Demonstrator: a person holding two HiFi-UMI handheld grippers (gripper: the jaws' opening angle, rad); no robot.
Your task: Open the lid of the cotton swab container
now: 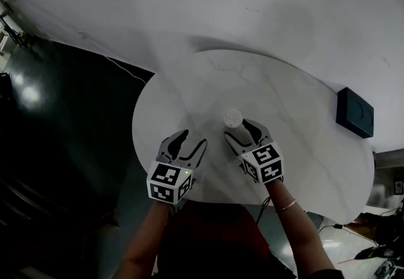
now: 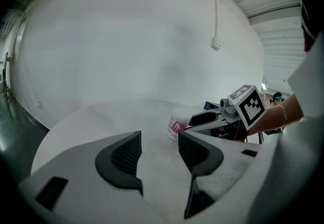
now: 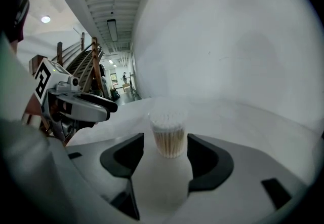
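A small clear cotton swab container (image 1: 233, 118) with a white lid stands upright near the middle of the round white marble table (image 1: 303, 145). My right gripper (image 1: 240, 130) is just behind it, jaws open. In the right gripper view the container (image 3: 168, 134) stands between the fingertips of the right gripper (image 3: 165, 142), with a thin gap at each side. My left gripper (image 1: 189, 142) hovers open over the table to the left, apart from the container. The left gripper view shows the left gripper (image 2: 158, 142) empty, and the container (image 2: 176, 126) ahead to the right.
A dark rectangular box (image 1: 354, 112) sits beyond the table's right edge. Dark glossy floor (image 1: 63, 120) lies to the left of the table, a white wall behind it. Cables lie on the floor at the lower right.
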